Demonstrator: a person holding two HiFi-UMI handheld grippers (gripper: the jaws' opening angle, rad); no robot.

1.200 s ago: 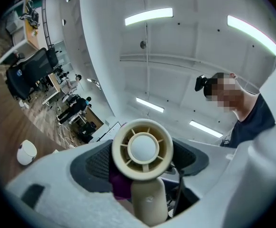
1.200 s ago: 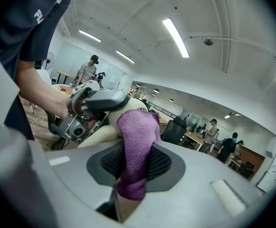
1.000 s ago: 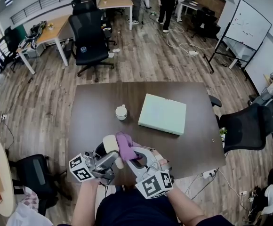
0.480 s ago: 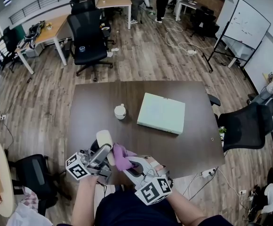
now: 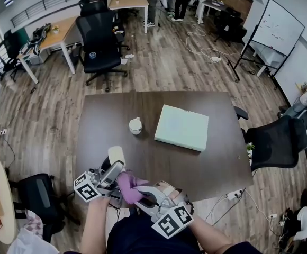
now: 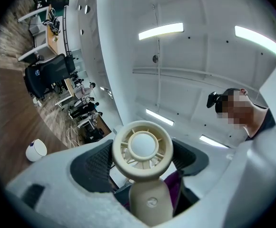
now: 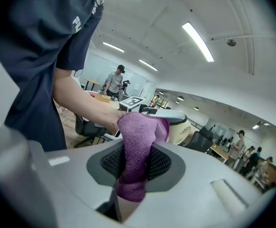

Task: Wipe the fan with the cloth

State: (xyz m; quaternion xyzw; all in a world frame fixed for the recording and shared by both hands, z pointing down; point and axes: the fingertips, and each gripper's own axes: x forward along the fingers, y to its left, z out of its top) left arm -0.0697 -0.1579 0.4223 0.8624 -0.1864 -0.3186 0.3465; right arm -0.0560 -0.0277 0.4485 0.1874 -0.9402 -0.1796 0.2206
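Observation:
A small cream hand-held fan point(image 6: 143, 152) is clamped by its handle in my left gripper point(image 6: 145, 170), its round head tilted up toward the ceiling. In the head view the fan point(image 5: 116, 155) sits above the table's near edge, held by the left gripper point(image 5: 111, 174). My right gripper point(image 7: 137, 163) is shut on a purple cloth point(image 7: 137, 148), which bulges out past the jaws. The cloth point(image 5: 128, 187) presses against the left gripper's side, just below the fan's head. The right gripper point(image 5: 143, 194) lies close to my body.
A dark brown table point(image 5: 206, 157) carries a pale green flat box point(image 5: 182, 127) and a small white cup point(image 5: 136, 126). Black office chairs point(image 5: 98, 38) stand beyond the table and at its right point(image 5: 278, 142). People stand at the far desks.
Both grippers have drawn back toward my body and lower in view. The cloth has slid from the fan's head down to beside the left gripper.

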